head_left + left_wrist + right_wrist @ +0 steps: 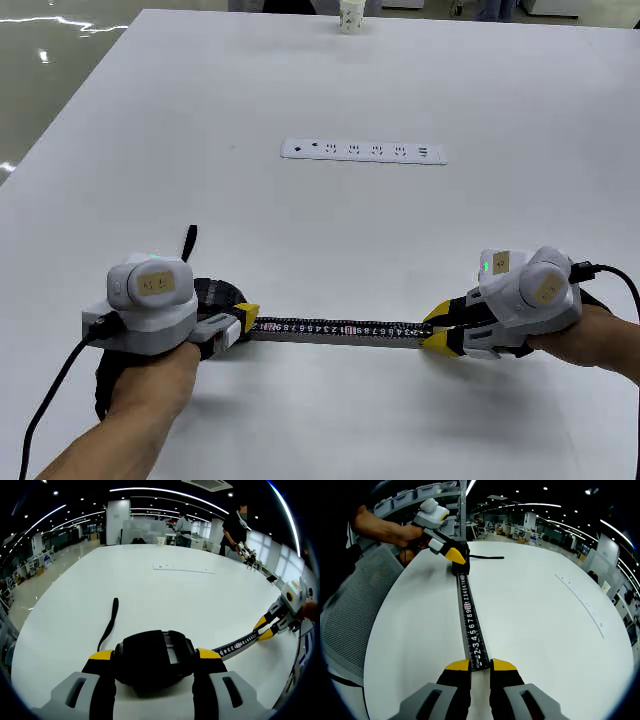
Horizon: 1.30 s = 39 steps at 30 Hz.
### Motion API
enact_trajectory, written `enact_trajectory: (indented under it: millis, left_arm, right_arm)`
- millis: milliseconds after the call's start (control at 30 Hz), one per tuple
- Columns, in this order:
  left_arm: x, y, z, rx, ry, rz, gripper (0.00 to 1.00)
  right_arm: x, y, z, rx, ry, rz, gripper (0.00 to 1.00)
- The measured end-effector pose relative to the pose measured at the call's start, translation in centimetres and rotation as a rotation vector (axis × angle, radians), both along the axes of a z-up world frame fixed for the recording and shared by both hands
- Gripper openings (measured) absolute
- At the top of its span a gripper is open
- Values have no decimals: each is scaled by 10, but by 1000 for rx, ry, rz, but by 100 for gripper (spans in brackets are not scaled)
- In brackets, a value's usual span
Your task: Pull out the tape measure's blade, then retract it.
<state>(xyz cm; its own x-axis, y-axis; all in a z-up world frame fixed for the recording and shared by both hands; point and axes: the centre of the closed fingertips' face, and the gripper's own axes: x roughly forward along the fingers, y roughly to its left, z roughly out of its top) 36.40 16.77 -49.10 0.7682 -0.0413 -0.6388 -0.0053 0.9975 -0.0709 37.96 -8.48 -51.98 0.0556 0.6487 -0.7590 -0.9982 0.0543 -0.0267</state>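
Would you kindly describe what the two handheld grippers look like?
Both the left gripper and right gripper have rounded white-grey bodies with tan stickers on top, grey jaws tipped in yellow, and a black cable trailing from each.

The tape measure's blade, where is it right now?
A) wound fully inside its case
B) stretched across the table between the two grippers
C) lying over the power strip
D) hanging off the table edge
B: the blade runs flat from the case in the left gripper to the right gripper, whose jaws pinch its end.
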Motion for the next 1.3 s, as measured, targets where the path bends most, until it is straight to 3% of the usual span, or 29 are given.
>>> enact_trajectory:
  millis: [1300]
  left_arm:
    - [0, -1, 1, -12, 6, -7, 57]
  right_arm:
    - [-8, 43, 1, 35, 21, 20, 10]
